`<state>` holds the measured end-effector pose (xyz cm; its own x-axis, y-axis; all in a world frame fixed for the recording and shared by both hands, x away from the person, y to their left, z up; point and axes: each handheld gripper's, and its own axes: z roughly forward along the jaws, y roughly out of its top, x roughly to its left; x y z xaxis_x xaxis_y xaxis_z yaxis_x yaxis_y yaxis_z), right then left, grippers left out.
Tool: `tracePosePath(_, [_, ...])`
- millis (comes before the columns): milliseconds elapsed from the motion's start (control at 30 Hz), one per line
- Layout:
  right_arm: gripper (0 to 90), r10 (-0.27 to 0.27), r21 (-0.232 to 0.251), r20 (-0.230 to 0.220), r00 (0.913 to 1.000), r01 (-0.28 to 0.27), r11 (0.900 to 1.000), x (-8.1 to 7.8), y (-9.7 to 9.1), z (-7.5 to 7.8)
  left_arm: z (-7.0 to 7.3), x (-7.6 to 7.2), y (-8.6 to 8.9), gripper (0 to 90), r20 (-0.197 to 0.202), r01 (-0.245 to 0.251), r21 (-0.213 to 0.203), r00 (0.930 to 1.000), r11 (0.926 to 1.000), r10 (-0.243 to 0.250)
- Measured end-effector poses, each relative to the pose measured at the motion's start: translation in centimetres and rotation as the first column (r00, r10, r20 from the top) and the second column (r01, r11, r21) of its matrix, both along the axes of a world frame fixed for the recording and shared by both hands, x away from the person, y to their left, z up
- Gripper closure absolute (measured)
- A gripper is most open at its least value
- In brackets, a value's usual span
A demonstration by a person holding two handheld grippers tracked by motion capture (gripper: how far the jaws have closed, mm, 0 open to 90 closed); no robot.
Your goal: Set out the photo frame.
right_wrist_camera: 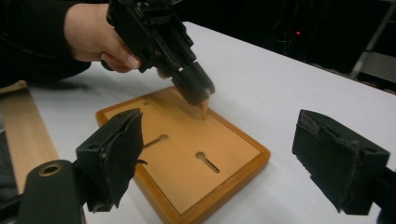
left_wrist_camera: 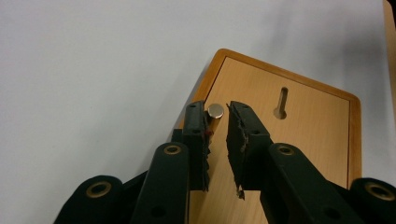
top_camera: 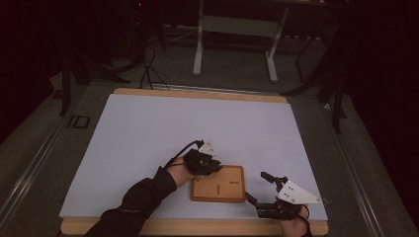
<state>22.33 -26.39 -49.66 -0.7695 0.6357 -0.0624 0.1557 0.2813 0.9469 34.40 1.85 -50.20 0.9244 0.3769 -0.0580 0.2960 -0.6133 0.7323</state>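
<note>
A short wooden peg with a round metal head (left_wrist_camera: 215, 111) stood between the left gripper's (left_wrist_camera: 217, 112) jaws, above the flat wooden board with two keyhole slots (left_wrist_camera: 303, 135) on the white-covered table (top_camera: 148, 128). The board lay ahead of the right gripper's (right_wrist_camera: 219, 154) jaws, between them.

The high view looks forward and down from above the near edge of the surface (top_camera: 148, 123). Both gripper views sit close, each looking along its own fingers; all three share the wooden board (top_camera: 225, 190) near that edge.
</note>
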Motion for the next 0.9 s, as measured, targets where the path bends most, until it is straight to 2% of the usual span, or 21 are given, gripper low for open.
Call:
tracePosePath(133, [15.6,0.009,-0.004,-0.03,0.9995,-0.009,0.9999,0.4,-0.2,-0.2,0.0,0.1,-0.1,82.2,0.007,0.002,0.007,1.0,1.0,-0.002])
tracePosePath(267, [13.8,0.016,-0.005,0.003,0.9999,-0.016,0.9999,0.5,-0.1,-0.2,0.0,0.1,-0.2,83.2,0.02,0.001,0.013,0.9998,0.9999,-0.002])
tracePosePath(400, [13.4,0.001,-0.004,-0.002,1.0,-0.001,1.0,0.7,-0.1,-0.4,0.0,0.1,-0.2,83.8,0.025,0.004,0.023,0.9997,0.9997,-0.005])
tracePosePath(467, [12.9,-0.015,0.003,-0.044,0.9989,0.015,0.9999,0.8,-0.3,-0.2,0.1,0.1,-0.3,83.9,0.022,0.007,0.029,0.9997,0.9996,-0.008])
tracePosePath(500, [12.9,0.011,0.009,-0.075,0.9971,-0.01,0.9999,0.9,-0.3,-0.3,0.1,0.1,-0.3,84.0,0.022,0.007,0.029,0.9997,0.9996,-0.008])
tracePosePath(533, [12.9,0.011,0.009,-0.075,0.9971,-0.01,0.9999,0.9,-0.3,-0.3,0.0,0.2,-0.2,84.0,0.018,0.006,0.025,0.9998,0.9997,-0.006])
tracePosePath(567, [12.2,0.027,0.005,-0.094,0.9952,-0.026,0.9996,0.9,-0.3,-0.3,0.0,0.2,-0.3,84.0,0.008,0.007,0.02,0.9999,0.9998,-0.007])
tracePosePath(600, [11.6,0.009,-0.021,-0.102,0.9947,-0.011,0.9997,0.9,-0.2,-0.4,0.0,0.3,-0.2,84.0,0.007,0.014,0.024,0.9999,0.9996,-0.014])
tracePosePath(633, [10.7,0.011,-0.019,-0.11,0.9939,-0.013,0.9997,0.9,-0.2,-0.3,0.0,0.4,-0.2,84.0,-0.002,0.013,0.017,0.9999,0.9998,-0.013])
tracePosePath(700, [10.2,0.008,0.016,-0.102,0.9948,-0.007,0.9998,0.8,-0.3,-0.1,0.0,0.5,-0.1,83.9,-0.004,0.023,0.017,0.9997,0.9996,-0.023])
tracePosePath(800, [9.7,-0.008,0.012,-0.048,0.9988,0.009,0.9999,0.2,-0.2,0.6,0.0,0.8,-0.1,83.9,-0.02,0.03,0.018,0.9994,0.9994,-0.029])
tracePosePath(867, [9.6,0.009,-0.008,-0.035,0.9993,-0.009,0.9999,-0.1,0.0,0.8,0.1,0.9,-0.2,83.8,-0.03,0.032,0.016,0.999,0.9994,-0.032])
tracePosePath(900, [9.6,0.012,-0.038,-0.035,0.9993,-0.013,0.9992,-0.2,0.2,0.9,0.1,0.9,-0.2,83.7,-0.037,0.033,0.015,0.9988,0.9994,-0.032])
